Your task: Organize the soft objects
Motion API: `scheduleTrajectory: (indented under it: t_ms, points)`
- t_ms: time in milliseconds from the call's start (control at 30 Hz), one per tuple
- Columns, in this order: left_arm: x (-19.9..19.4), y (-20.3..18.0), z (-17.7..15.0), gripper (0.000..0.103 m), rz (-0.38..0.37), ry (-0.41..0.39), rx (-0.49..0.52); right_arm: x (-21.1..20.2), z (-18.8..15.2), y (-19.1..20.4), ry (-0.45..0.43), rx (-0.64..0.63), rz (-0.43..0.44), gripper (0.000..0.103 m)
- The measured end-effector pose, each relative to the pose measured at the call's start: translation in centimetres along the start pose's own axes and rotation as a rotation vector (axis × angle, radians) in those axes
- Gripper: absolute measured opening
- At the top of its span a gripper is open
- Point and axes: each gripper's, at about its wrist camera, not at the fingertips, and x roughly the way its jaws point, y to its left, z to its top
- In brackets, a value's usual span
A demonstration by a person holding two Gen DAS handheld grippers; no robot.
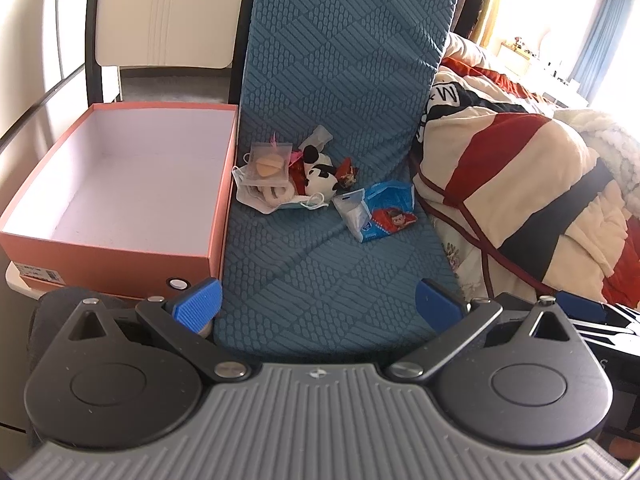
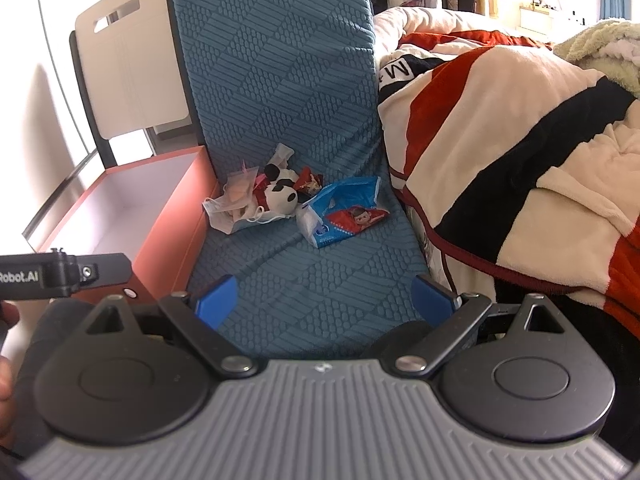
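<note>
A striped blanket [image 1: 520, 184] in cream, red and black fills the right side of both views, bunched against the edge of a blue quilted cushion [image 1: 320, 272]. The cushion runs from the near foreground up into a raised back. Left of it, touching its edge, stands an orange box [image 1: 116, 256] with a pale interior, lidless; nothing is visible inside. Behind the box is a white chair back [image 2: 128, 64].

The soft objects lie in a loose cluster at the fold of the cushion, well ahead of both grippers. Nearest the box is a face mask [image 1: 260, 196] with a clear pouch [image 1: 268, 164] resting on top of it. Just right of these, a black-and-white plush toy [image 1: 320, 170] lies on its side, with a small red packet [image 1: 347, 172] touching it. Farther right, slightly apart from the plush, a blue tissue pack [image 1: 380, 210] lies flat, white tissue showing at its open end.

The left gripper [image 1: 320, 304] hovers above the near cushion, jaws spread wide, nothing between the blue fingers [image 1: 198, 306]. The right gripper [image 2: 326, 300] is likewise released, its blue fingers [image 2: 216, 300] apart and empty. In the right wrist view, part of the left gripper's black body and a hand [image 2: 8, 360] appear at the left edge.
</note>
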Motion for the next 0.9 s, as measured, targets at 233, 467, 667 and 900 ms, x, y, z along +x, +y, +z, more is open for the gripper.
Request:
scheduleTrajectory:
  t_ms: [233,467,667,900]
  points:
    - [0.6,0.4,-0.6,0.103,0.000,0.027,0.005,0.3,-0.3,0.0,0.008,0.013,-0.011,0.095]
    - [0.9,0.9,-1.0,0.103,0.013,0.028,0.013,0.2,-0.6,-0.4,0.005,0.024,-0.018,0.095]
    - [2.1,0.6,-0.8,0.103,0.003,0.029,0.048,0.7,-0.6,-0.5,0.003,0.034,-0.017,0.095]
    - [4.0,0.8,-0.5,0.103,0.013,0.035,0.077,1.9,-0.6,-1.1,0.006,0.055,-0.028,0.095]
